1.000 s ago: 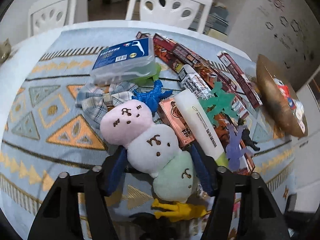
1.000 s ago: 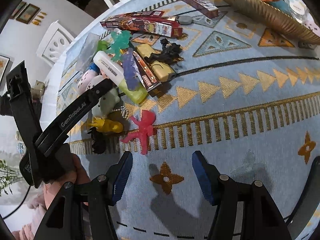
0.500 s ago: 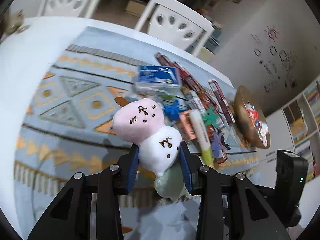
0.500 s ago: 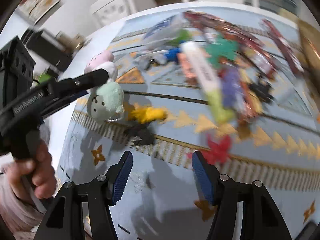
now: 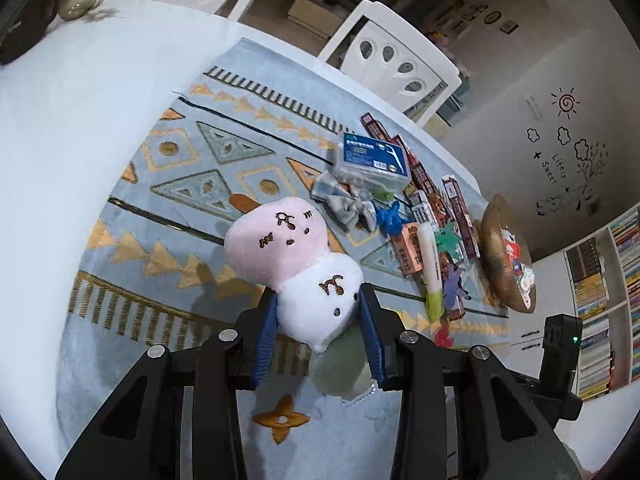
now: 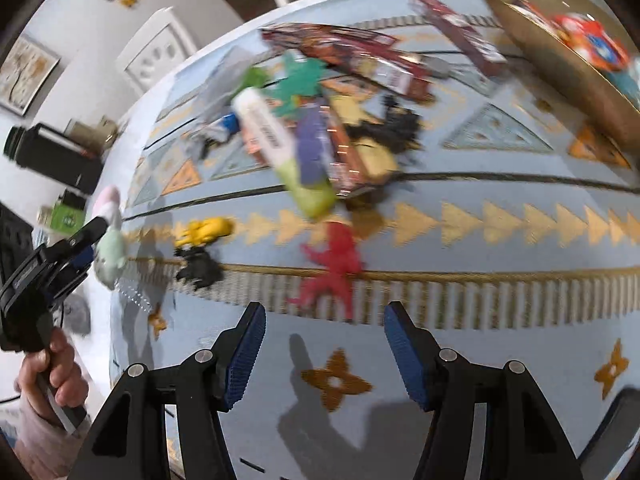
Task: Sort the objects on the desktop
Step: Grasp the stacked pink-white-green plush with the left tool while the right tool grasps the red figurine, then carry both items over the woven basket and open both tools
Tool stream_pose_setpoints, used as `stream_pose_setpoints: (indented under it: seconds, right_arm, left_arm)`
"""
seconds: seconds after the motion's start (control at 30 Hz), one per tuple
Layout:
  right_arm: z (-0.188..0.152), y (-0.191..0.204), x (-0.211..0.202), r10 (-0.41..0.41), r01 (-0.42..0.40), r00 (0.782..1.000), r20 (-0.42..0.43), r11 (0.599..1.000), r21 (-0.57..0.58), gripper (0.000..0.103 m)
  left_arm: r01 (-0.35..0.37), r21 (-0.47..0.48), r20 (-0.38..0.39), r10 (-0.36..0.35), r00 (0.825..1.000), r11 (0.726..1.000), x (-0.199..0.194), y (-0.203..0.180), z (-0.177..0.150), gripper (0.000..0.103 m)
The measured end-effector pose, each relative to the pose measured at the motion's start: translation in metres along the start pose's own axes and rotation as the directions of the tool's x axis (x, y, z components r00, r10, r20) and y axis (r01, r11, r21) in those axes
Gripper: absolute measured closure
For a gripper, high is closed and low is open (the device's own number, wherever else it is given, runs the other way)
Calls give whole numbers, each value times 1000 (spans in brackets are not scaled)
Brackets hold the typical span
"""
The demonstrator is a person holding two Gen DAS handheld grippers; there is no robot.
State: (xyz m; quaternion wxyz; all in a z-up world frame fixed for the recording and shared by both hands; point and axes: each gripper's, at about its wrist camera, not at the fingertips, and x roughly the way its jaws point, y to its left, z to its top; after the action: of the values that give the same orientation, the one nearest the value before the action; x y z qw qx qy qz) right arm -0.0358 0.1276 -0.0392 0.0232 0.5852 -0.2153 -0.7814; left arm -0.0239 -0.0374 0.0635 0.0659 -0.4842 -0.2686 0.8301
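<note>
My left gripper (image 5: 318, 334) is shut on a plush toy (image 5: 316, 300) made of pink, white and green balls, held above the patterned mat (image 5: 180, 184). It also shows at the left of the right wrist view (image 6: 108, 248). My right gripper (image 6: 324, 356) is open and empty, just above the mat, in front of a red figure (image 6: 334, 268). A yellow figure (image 6: 206, 230) and a black figure (image 6: 200, 268) lie to its left. A pile with a white-green tube (image 6: 280, 148), a purple figure (image 6: 314, 148) and red boxes (image 6: 360, 52) lies beyond.
A gold bowl (image 5: 496, 256) holding small items stands at the mat's right end. A clear plastic box (image 5: 372, 158), a plaid bow (image 5: 346, 204) and a blue figure (image 5: 390, 218) lie in the pile. White chairs (image 5: 394, 60) stand behind the table. A dark bottle (image 6: 52, 156) stands at the left.
My left gripper has lifted the plush toy off the pile and carried it left, away from the other objects. My right gripper has swung back toward the red figure and stays open.
</note>
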Motion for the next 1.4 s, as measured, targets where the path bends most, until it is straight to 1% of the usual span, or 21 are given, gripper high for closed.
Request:
stream_pose_setpoints:
  seconds: [0.07, 0.13, 0.23, 0.3, 0.33, 0.4, 0.43, 0.47, 0.57, 0.63, 0.7, 0.8, 0.87, 1.0, 1.03, 1.07, 1.13, 1.17, 1.3, 1.37, 1.4]
  right_arm:
    - [6, 5, 3, -6, 6, 1000, 13, 1000, -9, 43]
    - [10, 12, 7, -35, 36, 999, 27, 999, -34, 43]
    - [11, 24, 14, -137, 141, 990, 44, 986, -90, 43]
    - [10, 37, 20, -220, 229, 973, 73, 962, -150, 44]
    - [8, 42, 22, -253, 265, 964, 88, 948, -179, 47]
    - [3, 45, 23, -285, 304, 952, 114, 927, -219, 65]
    - [1, 41, 20, -274, 294, 955, 118, 930, -220, 71]
    - [0, 39, 19, -263, 282, 958, 111, 934, -218, 72]
    - [-2, 33, 14, -225, 239, 970, 91, 951, -196, 72]
    - [-4, 25, 6, -152, 161, 986, 71, 977, -140, 72]
    - [-5, 12, -10, -68, 73, 995, 78, 994, -75, 72]
    - [-2, -5, -36, 6, -5, 992, 125, 1000, -10, 72]
    - [2, -17, -55, 21, -26, 986, 167, 999, 26, 72]
    - [15, -44, -99, 1, -30, 960, 279, 995, 99, 72]
    - [19, -52, -111, -13, -25, 950, 311, 993, 119, 72]
    - [22, -46, -116, -24, -21, 944, 330, 991, 132, 72]
    - [25, -63, -144, -54, -11, 923, 382, 986, 167, 72]
    - [29, -73, -159, -78, -3, 906, 415, 982, 190, 72]
    - [43, -104, -201, -147, 17, 856, 496, 966, 256, 72]
    - [51, -122, -219, -192, 28, 828, 527, 953, 303, 72]
    - [56, -129, -224, -207, 29, 819, 535, 946, 323, 72]
  left_arm:
    - [15, 7, -15, -15, 1000, 1000, 4, -6, 0, 68]
    - [23, 25, -23, -23, 999, 999, 6, -13, 0, 68]
    - [18, 84, -26, -16, 1000, 996, 7, -28, -2, 68]
    - [13, 107, -27, -11, 1000, 994, 7, -34, -3, 67]
    - [13, 117, -27, -10, 1000, 993, 7, -36, -3, 67]
    - [15, 129, -29, -11, 1000, 992, 6, -40, -5, 67]
    - [15, 138, -31, -11, 999, 990, 6, -42, -6, 67]
    - [14, 143, -32, -10, 999, 990, 6, -44, -6, 67]
    - [16, 165, -34, -10, 999, 986, 5, -50, -8, 67]
    - [25, 181, -34, -19, 999, 983, 5, -56, -9, 67]
    - [33, 199, -37, -26, 999, 979, 3, -63, -10, 67]
    - [58, 239, -47, -48, 998, 969, 2, -80, -10, 67]
    - [79, 270, -57, -66, 996, 960, 4, -95, -9, 67]
    - [130, 324, -83, -109, 991, 937, 10, -126, -6, 67]
    - [145, 337, -91, -121, 988, 930, 11, -135, -6, 67]
    - [158, 351, -100, -131, 986, 923, 14, -144, -5, 67]
    - [186, 373, -122, -151, 981, 909, 21, -162, -3, 67]
    - [206, 385, -132, -167, 977, 900, 25, -173, 0, 67]
    - [266, 439, -154, -220, 963, 858, 43, -217, 15, 67]
    - [299, 468, -167, -249, 954, 832, 56, -244, 26, 67]
    - [311, 480, -171, -260, 950, 821, 61, -255, 30, 67]
